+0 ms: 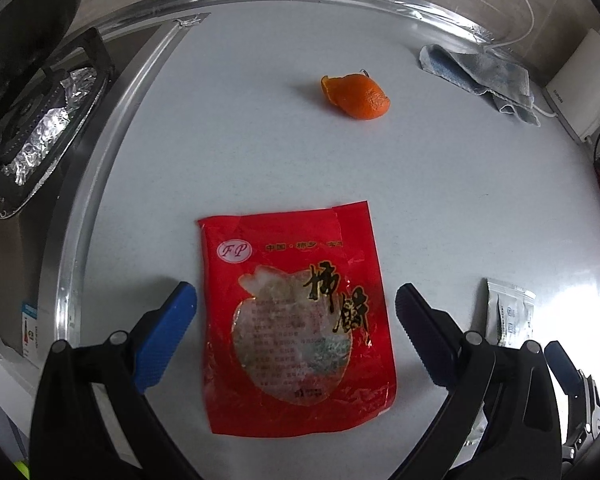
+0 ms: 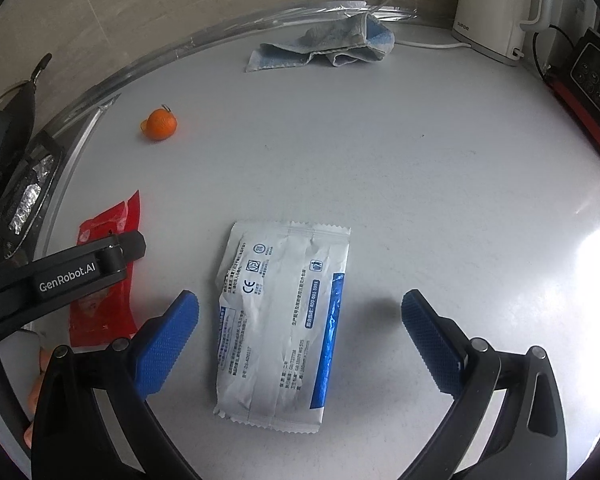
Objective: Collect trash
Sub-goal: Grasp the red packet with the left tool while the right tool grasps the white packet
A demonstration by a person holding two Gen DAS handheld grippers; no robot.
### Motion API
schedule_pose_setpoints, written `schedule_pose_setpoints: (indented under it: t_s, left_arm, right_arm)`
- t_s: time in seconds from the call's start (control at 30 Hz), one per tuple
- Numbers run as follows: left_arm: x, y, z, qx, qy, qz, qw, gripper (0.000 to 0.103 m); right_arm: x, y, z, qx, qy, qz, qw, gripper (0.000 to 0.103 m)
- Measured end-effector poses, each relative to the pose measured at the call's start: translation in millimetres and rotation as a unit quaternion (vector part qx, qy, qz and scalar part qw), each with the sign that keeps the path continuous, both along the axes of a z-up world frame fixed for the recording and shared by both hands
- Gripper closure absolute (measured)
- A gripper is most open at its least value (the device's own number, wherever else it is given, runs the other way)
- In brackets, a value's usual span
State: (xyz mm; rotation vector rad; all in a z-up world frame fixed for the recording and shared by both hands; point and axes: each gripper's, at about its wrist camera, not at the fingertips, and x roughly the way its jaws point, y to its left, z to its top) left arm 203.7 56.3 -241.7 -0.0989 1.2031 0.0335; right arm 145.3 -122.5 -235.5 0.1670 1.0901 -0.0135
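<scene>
A flat red snack wrapper (image 1: 296, 320) with black characters lies on the pale counter, between the spread blue pads of my left gripper (image 1: 296, 300), which is open above it. A crumpled white and blue wrapper (image 2: 280, 320) lies under my right gripper (image 2: 300, 308), also open with its pads on either side. An orange peel (image 1: 356, 96) rests farther back on the counter, seen also in the right wrist view as the peel (image 2: 161, 124). In the right wrist view the red wrapper (image 2: 104, 308) shows at the left, partly behind the left gripper's black body (image 2: 60, 276).
A blue-grey cloth (image 2: 332, 44) lies at the back of the counter. A white kettle (image 2: 496, 4) and a black and red appliance (image 2: 592, 84) stand at the back right. A foil-lined stove (image 1: 40, 128) sits beyond the counter's metal edge (image 1: 100, 184) on the left.
</scene>
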Motion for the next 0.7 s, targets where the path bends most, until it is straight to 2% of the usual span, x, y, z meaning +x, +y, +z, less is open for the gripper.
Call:
schedule_pose_setpoints:
  t_s: [0.17, 0.3, 0.4, 0.43, 0.47, 0.5, 0.57, 0.7]
  left_arm:
    - [1.0, -1.9, -1.2, 0.009, 0.001, 0.007, 0.9999, 0.008]
    - [-0.3, -1.8, -1.7, 0.014, 0.001, 0.008, 0.9999, 0.008]
    - [-2.5, -1.5, -2.0, 0.021, 0.000, 0.008, 0.9998, 0.009]
    - [-3.6, -0.6, -1.5, 0.021, -0.002, 0.009, 0.9997, 0.011]
    - [-4.7, 0.2, -0.2, 0.021, -0.006, 0.012, 0.9997, 0.019]
    - [-7.2, 0.7, 3.0, 0.022, -0.014, 0.012, 0.9996, 0.032]
    - [-8.1, 1.2, 5.5, 0.020, -0.019, 0.000, 0.9996, 0.041]
    - [-12.2, 4.3, 8.0, 0.022, -0.030, -0.016, 0.9992, 0.062]
  right_arm:
    - [0.5, 2.1, -1.6, -0.007, 0.000, 0.003, 1.000, 0.003]
    - [0.7, 3.5, -1.7, -0.018, 0.000, 0.005, 1.000, 0.007]
    - [-0.3, 3.8, -1.1, -0.035, -0.002, 0.005, 0.999, 0.017]
    - [-1.4, 3.5, -0.5, -0.045, -0.004, 0.004, 0.999, 0.026]
    - [-2.5, 3.0, -0.2, -0.054, -0.005, 0.004, 0.999, 0.033]
    - [-3.7, 2.0, 0.3, -0.057, -0.007, 0.006, 0.998, 0.037]
    - [-5.4, -1.7, 2.0, -0.056, -0.011, 0.007, 0.998, 0.054]
    - [-6.8, -12.1, 3.3, -0.047, -0.016, 0.005, 0.999, 0.069]
